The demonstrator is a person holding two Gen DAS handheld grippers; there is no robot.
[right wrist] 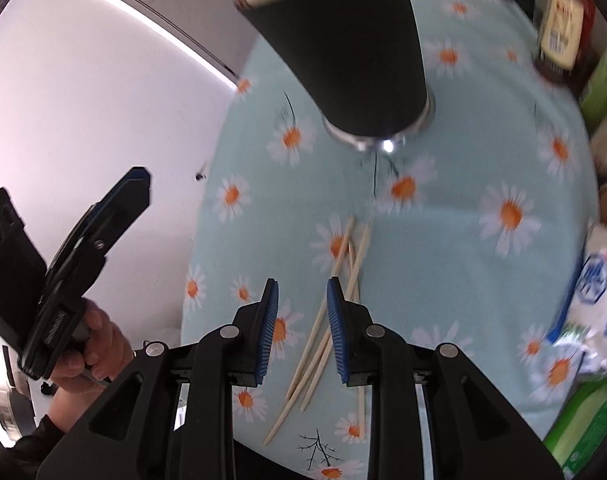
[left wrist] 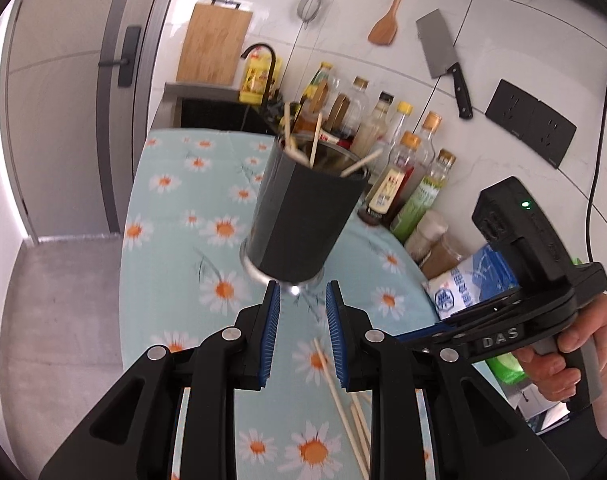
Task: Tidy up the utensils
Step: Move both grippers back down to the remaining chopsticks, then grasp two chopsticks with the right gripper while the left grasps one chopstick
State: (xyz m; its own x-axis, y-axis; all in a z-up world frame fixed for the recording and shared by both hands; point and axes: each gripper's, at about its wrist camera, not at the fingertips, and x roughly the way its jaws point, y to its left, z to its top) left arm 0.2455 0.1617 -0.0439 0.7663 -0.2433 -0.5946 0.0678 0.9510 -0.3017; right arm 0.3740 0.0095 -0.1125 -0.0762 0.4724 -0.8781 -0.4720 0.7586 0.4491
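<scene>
Both your tongs, left tongs [left wrist: 303,300] and right tongs [right wrist: 302,298], gape apart, holding nothing; thin wooden chopsticks [right wrist: 327,320] lie near the round black cup [left wrist: 303,216].

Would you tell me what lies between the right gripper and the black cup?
In the right wrist view, loose chopsticks on the daisy cloth separate the right gripper from the black cup.

A white tiled wall [left wrist: 503,20] fills the upper right of the left wrist view, bearing dark sockets [left wrist: 531,122]. A grey door [left wrist: 63,120] stands at the left above a grey floor [left wrist: 63,300]. A daisy-print tablecloth [left wrist: 175,208] covers the counter at centre.
</scene>
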